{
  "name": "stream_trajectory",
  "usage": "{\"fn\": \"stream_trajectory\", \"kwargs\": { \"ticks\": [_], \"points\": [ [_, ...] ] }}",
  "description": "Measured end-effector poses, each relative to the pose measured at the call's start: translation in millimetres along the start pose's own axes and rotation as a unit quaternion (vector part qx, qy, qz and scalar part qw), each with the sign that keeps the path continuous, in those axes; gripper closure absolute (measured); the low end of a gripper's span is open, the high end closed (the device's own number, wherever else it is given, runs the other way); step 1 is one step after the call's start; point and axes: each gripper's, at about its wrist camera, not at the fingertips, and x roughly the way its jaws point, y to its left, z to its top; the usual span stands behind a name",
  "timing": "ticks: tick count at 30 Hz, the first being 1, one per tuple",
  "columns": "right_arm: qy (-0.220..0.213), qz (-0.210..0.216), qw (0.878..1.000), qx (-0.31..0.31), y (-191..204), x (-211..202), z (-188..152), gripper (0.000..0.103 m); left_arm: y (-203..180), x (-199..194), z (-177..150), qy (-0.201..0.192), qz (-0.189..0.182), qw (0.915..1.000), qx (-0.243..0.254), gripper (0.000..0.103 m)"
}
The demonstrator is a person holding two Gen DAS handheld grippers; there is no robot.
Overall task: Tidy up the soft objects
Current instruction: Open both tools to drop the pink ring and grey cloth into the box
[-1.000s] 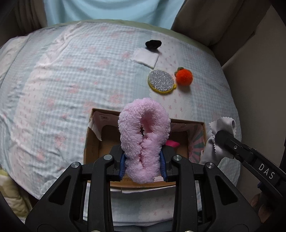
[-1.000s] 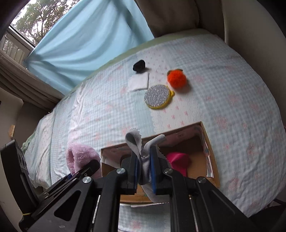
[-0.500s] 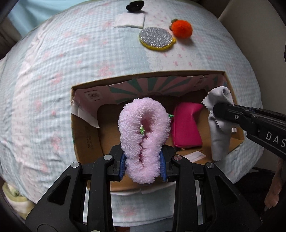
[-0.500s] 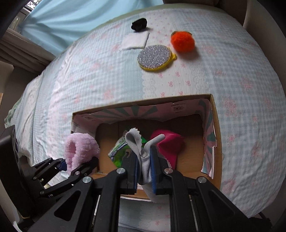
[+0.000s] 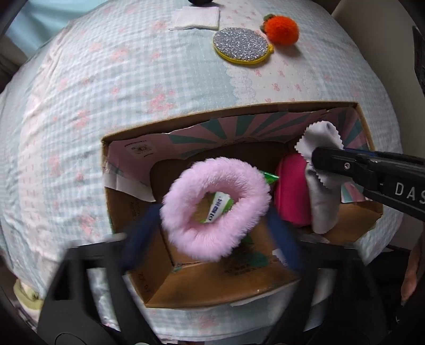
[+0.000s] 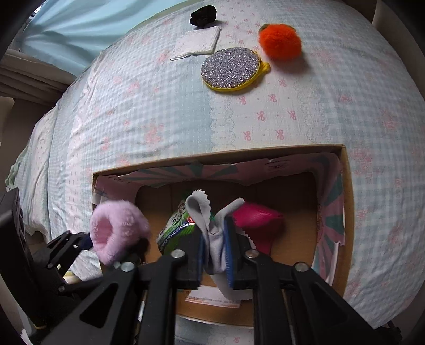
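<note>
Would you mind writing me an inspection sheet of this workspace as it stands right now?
Surface: bed under a checked sheet, cardboard box on it.
Job's things: pink fluffy ring over the box; grey cloth over the box; pink pouch and green packet inside.
Clutter: orange pompom, glitter disc, white pad, black item on the sheet.
Grippers: left gripper opening, pads clear of the ring; right gripper opening, cloth between its pads.
Cables: nothing seen.
Surroundings: blue curtain behind the bed.
</note>
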Motion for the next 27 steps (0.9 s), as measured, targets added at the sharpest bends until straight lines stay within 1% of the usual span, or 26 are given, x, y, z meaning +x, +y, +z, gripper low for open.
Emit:
{"fn": "stream_trajectory", "kwargs": {
  "ticks": [1, 2, 5, 9, 16, 20, 23, 27],
  "points": [
    [0.001, -0.001, 1.0, 0.005, -1.7, 1.6, 1.1, 0.041, -0.1, -3.1, -0.8, -0.008, -0.003, 1.0, 0.001, 0.0],
    [0.001, 0.001, 1.0, 0.011, -4.0, 3.5, 2.1, 0.0, 0.4, -3.7, -1.8, -0.008, -0.008, 0.9999, 0.002, 0.0],
    [0.001, -0.008, 1.0, 0.014, -7.6, 4.2, 1.8, 0.0, -0.3, -1.4, -2.7, 0.001, -0.002, 1.0, 0.007, 0.0],
    [0.006, -0.017, 1.0, 0.014, -12.3, 4.0, -0.1, 0.0, 1.9, 0.0, -3.8, 0.006, -0.006, 1.0, 0.0, 0.0],
    [-0.006, -0.03, 0.999, -0.011, -9.0, -2.7, -5.6, 0.0, 6.6, -3.5, -8.1, 0.007, -0.008, 0.9998, -0.015, 0.0],
    [-0.008, -0.039, 0.999, -0.015, -7.9, -10.8, -9.5, 0.0, 8.7, -11.8, -9.5, -0.001, -0.009, 0.9997, -0.024, 0.0],
    [-0.018, -0.049, 0.998, -0.025, -4.9, -22.6, -13.7, 0.0, 9.1, -21.5, -11.7, -0.009, -0.011, 0.9993, -0.034, 0.0],
    [-0.023, -0.045, 0.998, -0.031, -0.6, -38.9, -17.7, 0.0, 7.7, -37.4, -16.2, -0.02, -0.014, 0.9988, -0.043, 0.0]
  ]
}}
